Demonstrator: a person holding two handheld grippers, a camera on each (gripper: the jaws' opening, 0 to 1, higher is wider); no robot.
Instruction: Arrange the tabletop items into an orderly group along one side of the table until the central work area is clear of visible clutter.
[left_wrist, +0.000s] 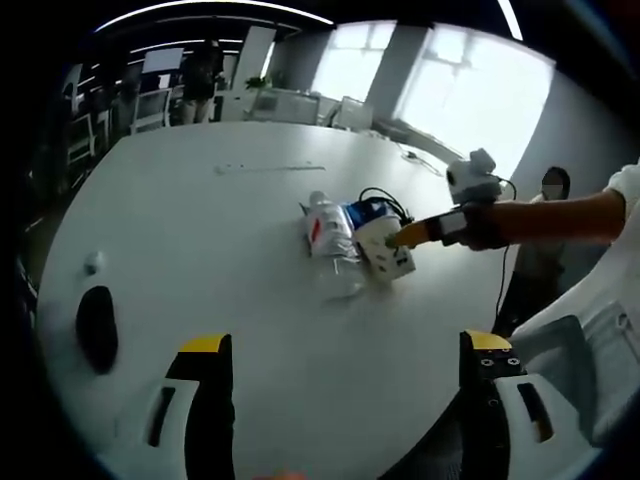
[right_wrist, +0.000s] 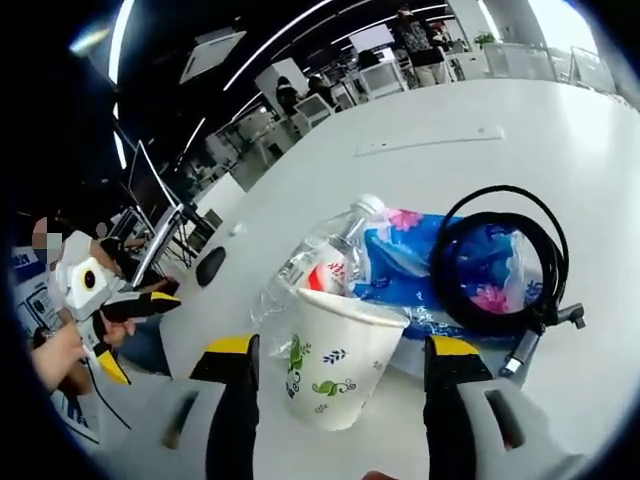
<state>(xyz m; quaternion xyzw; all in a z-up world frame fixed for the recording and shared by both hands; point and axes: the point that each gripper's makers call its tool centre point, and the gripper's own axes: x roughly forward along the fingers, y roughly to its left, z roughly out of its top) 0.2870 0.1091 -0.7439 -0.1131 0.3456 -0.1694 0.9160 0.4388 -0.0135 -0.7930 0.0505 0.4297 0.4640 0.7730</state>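
While right gripper (right_wrist: 335, 375) brackets paper cup (right_wrist: 338, 355), jaws apart either side, not yet clamped, grouping step looks mid-way. Cup stands upright, touching water bottle (right_wrist: 320, 262); blue tissue pack (right_wrist: 450, 265) under black coiled cable (right_wrist: 500, 260) just beside. Left gripper (left_wrist: 345, 375) hovers near counter (left_wrist: 200, 210) edge, jaws apart, empty. Black mouse (left_wrist: 97, 325) well apart, near opposite rim. Next likely: close on cup, avoid tipping. Ample bare counter beyond cluster.
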